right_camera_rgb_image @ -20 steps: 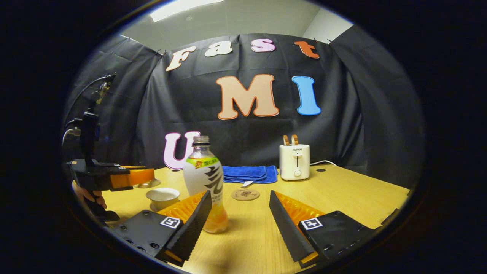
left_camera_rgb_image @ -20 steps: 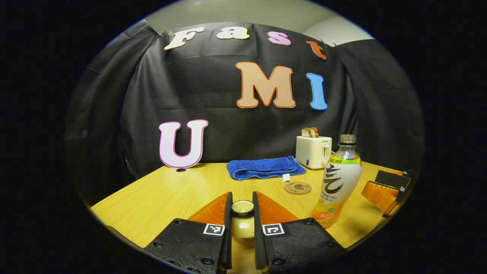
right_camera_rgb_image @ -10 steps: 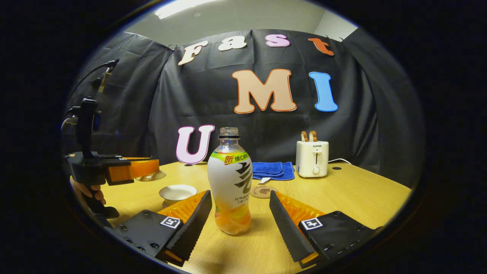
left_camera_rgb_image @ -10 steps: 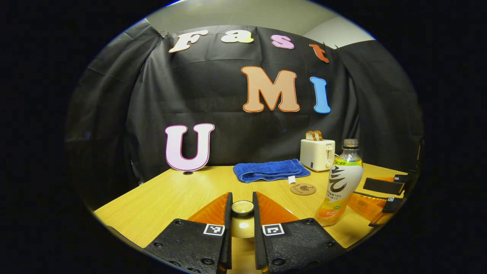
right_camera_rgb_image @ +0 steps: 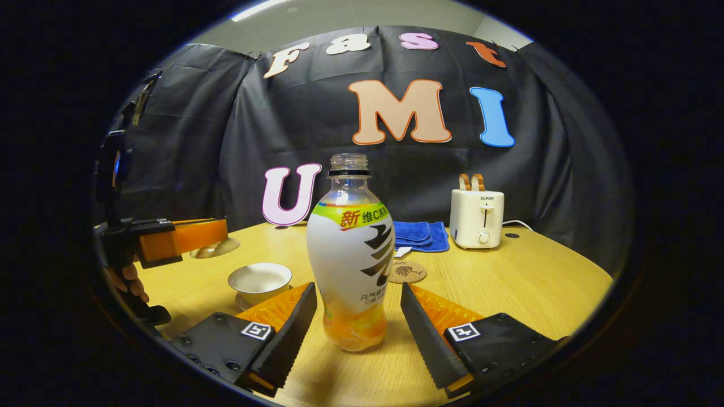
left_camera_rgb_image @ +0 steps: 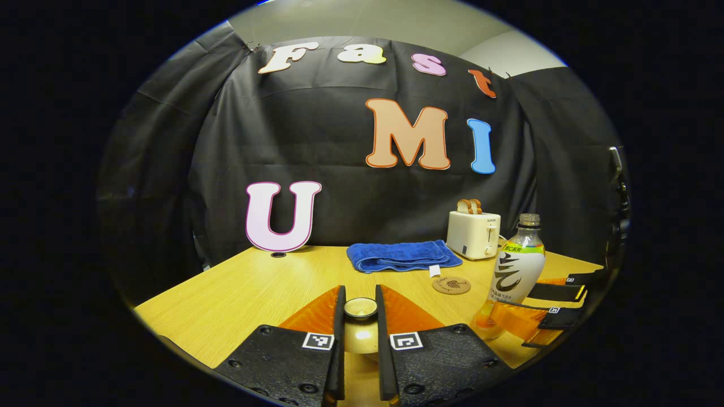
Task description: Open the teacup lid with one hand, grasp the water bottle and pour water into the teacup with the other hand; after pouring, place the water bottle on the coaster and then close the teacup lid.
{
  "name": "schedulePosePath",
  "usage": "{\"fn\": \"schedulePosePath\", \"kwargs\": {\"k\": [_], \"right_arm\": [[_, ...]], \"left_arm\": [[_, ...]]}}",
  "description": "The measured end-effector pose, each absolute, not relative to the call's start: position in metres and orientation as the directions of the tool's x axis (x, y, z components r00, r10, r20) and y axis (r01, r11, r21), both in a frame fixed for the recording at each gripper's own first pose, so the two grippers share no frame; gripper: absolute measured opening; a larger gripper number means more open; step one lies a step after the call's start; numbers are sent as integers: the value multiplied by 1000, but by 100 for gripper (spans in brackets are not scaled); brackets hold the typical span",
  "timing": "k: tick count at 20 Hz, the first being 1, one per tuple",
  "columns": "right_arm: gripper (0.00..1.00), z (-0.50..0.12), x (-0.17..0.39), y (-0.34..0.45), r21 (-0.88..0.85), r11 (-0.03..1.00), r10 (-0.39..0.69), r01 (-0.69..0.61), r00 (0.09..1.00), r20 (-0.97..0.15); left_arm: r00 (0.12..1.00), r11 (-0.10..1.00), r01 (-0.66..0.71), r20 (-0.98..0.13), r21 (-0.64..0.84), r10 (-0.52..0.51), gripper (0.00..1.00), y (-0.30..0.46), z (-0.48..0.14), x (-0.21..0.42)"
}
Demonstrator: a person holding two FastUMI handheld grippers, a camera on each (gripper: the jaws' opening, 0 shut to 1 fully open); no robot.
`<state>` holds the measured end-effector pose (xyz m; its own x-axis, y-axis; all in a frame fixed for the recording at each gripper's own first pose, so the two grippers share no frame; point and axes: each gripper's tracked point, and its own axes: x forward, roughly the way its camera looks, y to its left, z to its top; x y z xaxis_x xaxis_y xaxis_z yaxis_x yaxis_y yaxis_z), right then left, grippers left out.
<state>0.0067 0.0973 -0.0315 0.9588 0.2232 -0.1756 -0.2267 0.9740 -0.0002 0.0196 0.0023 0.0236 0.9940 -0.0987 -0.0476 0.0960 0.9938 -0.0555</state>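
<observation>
- We're clamping one lid [left_camera_rgb_image: 360,308] in the left gripper [left_camera_rgb_image: 360,339], frame bottom centre.
- Right gripper [right_camera_rgb_image: 357,316] is sitting spread, straddling one bottle [right_camera_rgb_image: 353,254], fingers apart from it.
- We're counting one teacup [right_camera_rgb_image: 259,281] lower left, one coaster [right_camera_rgb_image: 407,272].

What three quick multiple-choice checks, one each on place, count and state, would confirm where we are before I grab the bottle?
1. Where does the bottle stand?
A. between the right tool's open fingers
B. on the coaster
C. behind the toaster

2. How many bread slices stick out of the toaster?
A. none
B. two
C. four

3. What state is the cup in?
A. lidded
B. tipped over
C. uncovered, with the lid held in the left tool

Answers:
1 A: the fingers flank the bottle with gaps on both sides.
2 B: two slices show above the slots.
3 C: the cup's white inside is open to view, and the lid's knob sits clamped between the left tool's fingers.
</observation>
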Motion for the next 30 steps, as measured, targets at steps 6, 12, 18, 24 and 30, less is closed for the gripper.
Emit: {"fn": "schedulePosePath", "kwargs": {"k": [6, 12, 18, 24, 30], "right_arm": [[84, -36, 13, 103, 3, 971, 234, -239, 951, -201], [68, -36, 14, 103, -55, 969, 224, -240, 952, -210], [67, -31, 16, 98, -257, 939, 175, -226, 962, -208], [67, -29, 28, 96, -481, 855, 117, -192, 976, -182], [67, -22, 38, 97, -661, 731, 96, -166, 985, -141]], "left_arm": [[995, 994, 82, -50, -68, -86, 21, 11, 20, 23], [996, 993, 67, -45, -93, -71, 21, 20, 22, 20], [998, 991, 41, -40, -129, -46, 21, 34, 27, 20], [999, 993, 11, -40, -115, -16, 21, 54, 30, 18], [999, 992, -15, -54, -124, 8, 21, 70, 30, 15]]}}
